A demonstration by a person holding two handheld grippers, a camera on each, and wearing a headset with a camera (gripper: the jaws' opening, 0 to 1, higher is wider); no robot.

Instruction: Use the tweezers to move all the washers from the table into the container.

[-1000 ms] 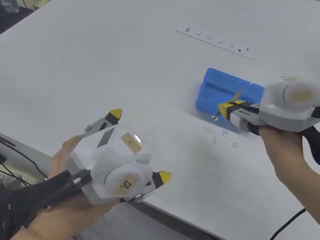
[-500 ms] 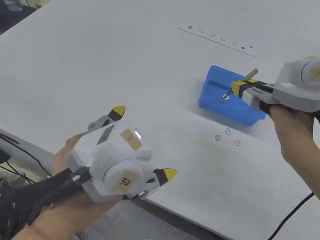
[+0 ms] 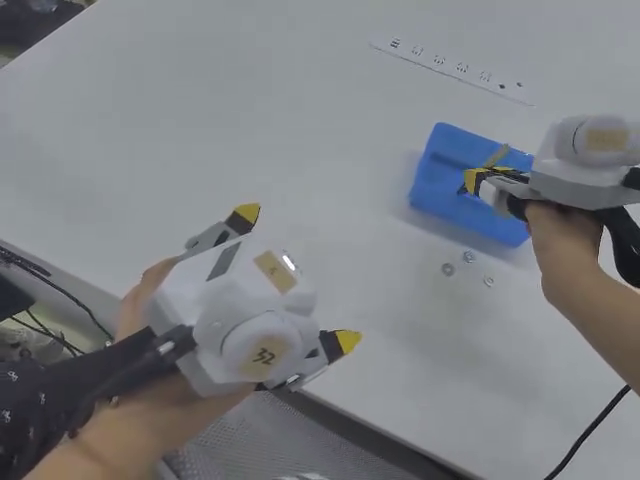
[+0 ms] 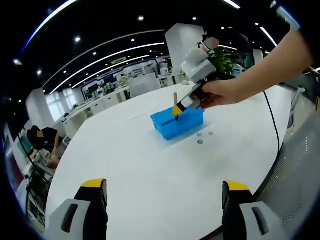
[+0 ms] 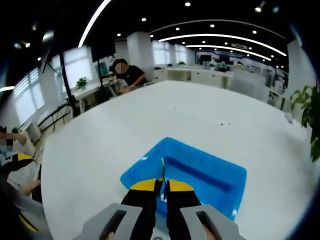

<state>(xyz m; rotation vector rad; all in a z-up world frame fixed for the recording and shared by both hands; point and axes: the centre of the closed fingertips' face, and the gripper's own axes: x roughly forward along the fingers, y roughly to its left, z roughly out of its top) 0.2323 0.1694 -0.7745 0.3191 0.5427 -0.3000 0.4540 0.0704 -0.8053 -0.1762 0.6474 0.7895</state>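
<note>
Here, in the head view, your right gripper [image 3: 470,182] hovers over the container [image 3: 430,190], its jaws pressed together on the tweezers [image 3: 495,157], which slant across the blue interior. Three washers [image 3: 468,258] lie on the table [image 3: 200,120] just beside the container, on the side toward you, each apart from the others. Your left gripper [image 3: 295,277] is well apart from the container, near the table's edge, its jaws spread wide with nothing between them.

In the left gripper view, your left gripper [image 4: 164,187] shows both jaws far apart at the bottom, with bare table [image 4: 125,165] between them and the container [image 4: 172,132] ahead. The right gripper [image 4: 176,111] hangs just above the container, and the tweezers [image 4: 175,98] rise from its yellow tips. The washers [image 4: 200,142] sit just beside the container, on the side nearer you.

In the right gripper view, your right gripper [image 5: 162,186] has its jaws squeezed nearly shut, pinching the tweezers [image 5: 162,167] between the yellow pads. The tweezers point forward over the container [image 5: 220,185], their tips above its interior. The tips are too small to tell whether they carry a washer. The table [image 5: 175,110] stretches away beyond the container.
</note>
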